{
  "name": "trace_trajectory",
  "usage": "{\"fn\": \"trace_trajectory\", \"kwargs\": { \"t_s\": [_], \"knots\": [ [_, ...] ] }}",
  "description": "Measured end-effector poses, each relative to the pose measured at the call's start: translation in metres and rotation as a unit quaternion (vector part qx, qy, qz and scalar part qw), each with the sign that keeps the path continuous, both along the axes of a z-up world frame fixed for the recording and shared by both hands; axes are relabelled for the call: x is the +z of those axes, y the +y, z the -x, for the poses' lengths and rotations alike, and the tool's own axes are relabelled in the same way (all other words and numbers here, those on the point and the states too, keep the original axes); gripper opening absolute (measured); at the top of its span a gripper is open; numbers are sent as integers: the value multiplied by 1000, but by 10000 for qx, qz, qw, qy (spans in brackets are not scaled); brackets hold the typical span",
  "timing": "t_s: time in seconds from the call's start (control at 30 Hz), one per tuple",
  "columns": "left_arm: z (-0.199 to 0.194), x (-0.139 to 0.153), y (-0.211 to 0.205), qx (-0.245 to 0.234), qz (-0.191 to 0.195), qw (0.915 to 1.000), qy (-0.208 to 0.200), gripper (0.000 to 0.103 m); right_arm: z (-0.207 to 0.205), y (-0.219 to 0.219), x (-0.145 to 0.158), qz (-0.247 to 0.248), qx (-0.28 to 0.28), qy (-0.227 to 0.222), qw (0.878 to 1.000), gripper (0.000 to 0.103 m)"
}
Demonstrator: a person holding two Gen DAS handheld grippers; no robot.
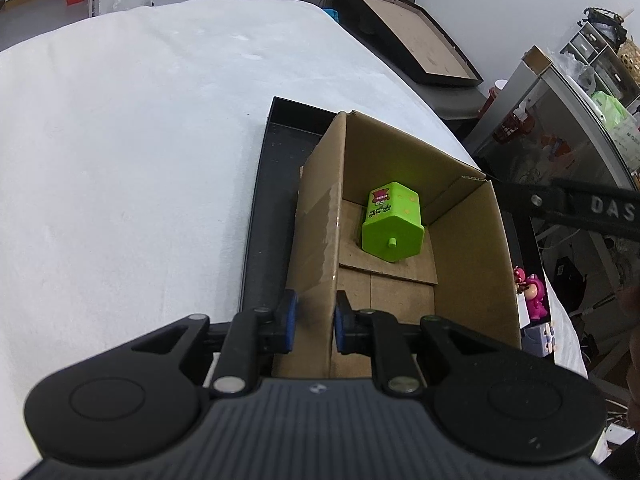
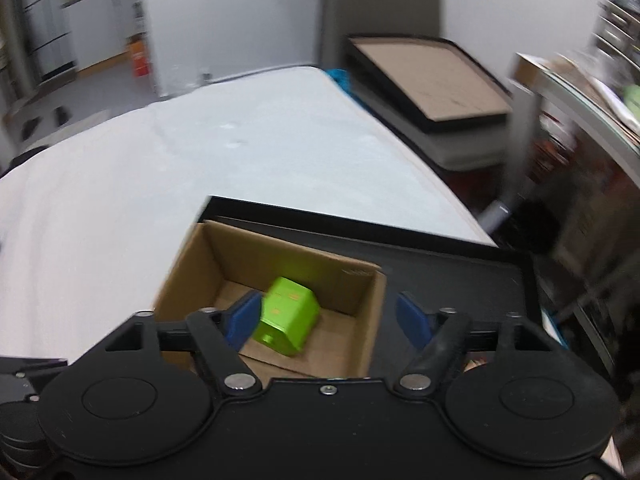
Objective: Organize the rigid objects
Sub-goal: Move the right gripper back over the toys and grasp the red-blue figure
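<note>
Green toy (image 1: 391,222) lies inside box (image 1: 468,248); left gripper (image 1: 316,320) clamps box's left wall, right gripper (image 2: 326,318) wide above box, holding nothing.

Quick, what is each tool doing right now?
Left tool: closed on the cardboard box wall.
Right tool: open, holding nothing; the green toy lies in the box.

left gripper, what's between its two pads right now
The cardboard box's left wall; the left gripper is shut on it, seen in the left wrist view.
</note>
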State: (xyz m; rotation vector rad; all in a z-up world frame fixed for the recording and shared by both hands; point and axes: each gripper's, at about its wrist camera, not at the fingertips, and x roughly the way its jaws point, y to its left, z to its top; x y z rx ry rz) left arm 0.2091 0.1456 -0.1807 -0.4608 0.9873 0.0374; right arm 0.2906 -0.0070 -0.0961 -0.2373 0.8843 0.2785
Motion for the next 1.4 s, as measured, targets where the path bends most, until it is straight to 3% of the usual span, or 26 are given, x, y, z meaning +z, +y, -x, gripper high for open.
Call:
{"fn": "trace_trajectory", "kwargs": {
  "t_s": [0.33,0.4,0.47,0.57,0.67,1.0,1.4],
  "knots": [
    [-6,6,-18,-239,-462,9978,413,18,10,-37,4,91,-1021,-101,9947,88],
    [-6,9,-22,-235,-550,9971,480,24,13,-45,4,111,-1154,-119,9932,88],
    [-6,14,-25,-200,-674,9964,473,42,15,-55,4,73,-1297,-104,9915,88],
    [-6,23,-31,-133,-917,9946,458,59,20,-71,2,-127,-1510,-42,9884,89],
    [-5,31,-37,-144,-1062,9933,432,66,33,-88,-8,-356,-1810,109,9828,89],
    [-4,48,-63,-110,-1391,9888,539,69,41,-134,-48,-580,-2611,548,9620,88],
    [-5,61,-105,-137,-1559,9862,547,70,41,-184,-88,-654,-3617,1040,9242,88]
  ]
}}
